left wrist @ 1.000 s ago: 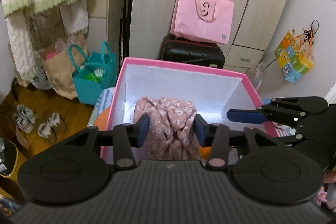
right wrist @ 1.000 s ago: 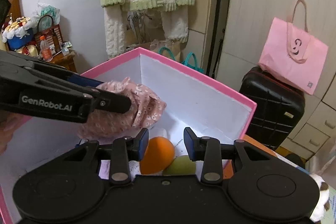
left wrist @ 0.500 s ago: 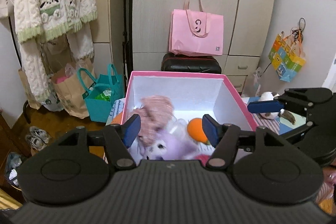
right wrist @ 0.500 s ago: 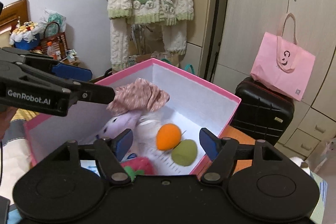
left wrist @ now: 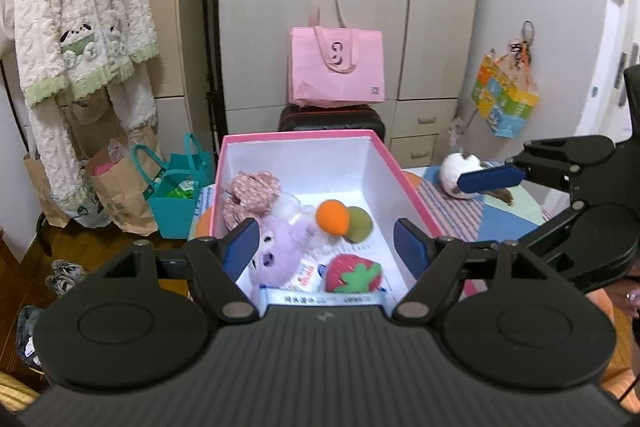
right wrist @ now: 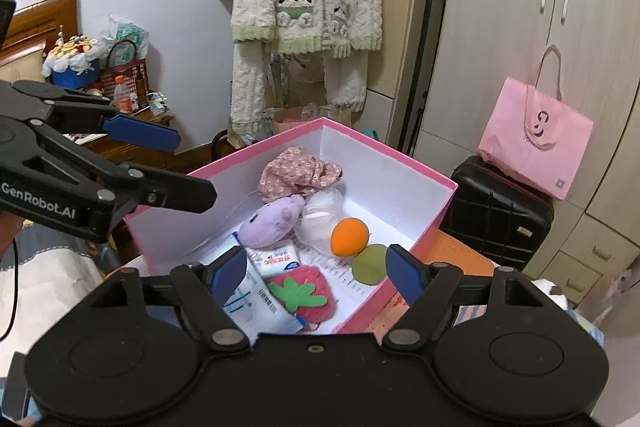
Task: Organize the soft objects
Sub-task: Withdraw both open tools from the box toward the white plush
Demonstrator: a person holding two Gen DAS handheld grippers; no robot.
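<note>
A pink box [left wrist: 300, 138] [right wrist: 400, 155] with white inner walls holds a floral pink cloth [left wrist: 248, 193] [right wrist: 300, 171] at its far left. Beside the cloth lie a purple plush [left wrist: 280, 247] [right wrist: 272, 221], an orange ball [left wrist: 332, 218] [right wrist: 349, 237], a green ball [left wrist: 360, 225] and a strawberry plush [left wrist: 352, 273] [right wrist: 300, 297]. My left gripper [left wrist: 326, 245] hovers above the box's near edge, its jaws opening with nothing gripped. To its right, my right gripper [right wrist: 318, 267] is also above the box, jaws opening and empty.
A white plush [left wrist: 456, 171] lies on the patterned table right of the box. Behind stand a black suitcase [left wrist: 332, 117] with a pink tote [left wrist: 336, 67], a wardrobe, a teal bag [left wrist: 176, 195], paper bags and a hanging cardigan [left wrist: 80, 27].
The left gripper let go of the floral cloth, which dropped into the box. Both grippers opened wider and drew back and up from the box.
</note>
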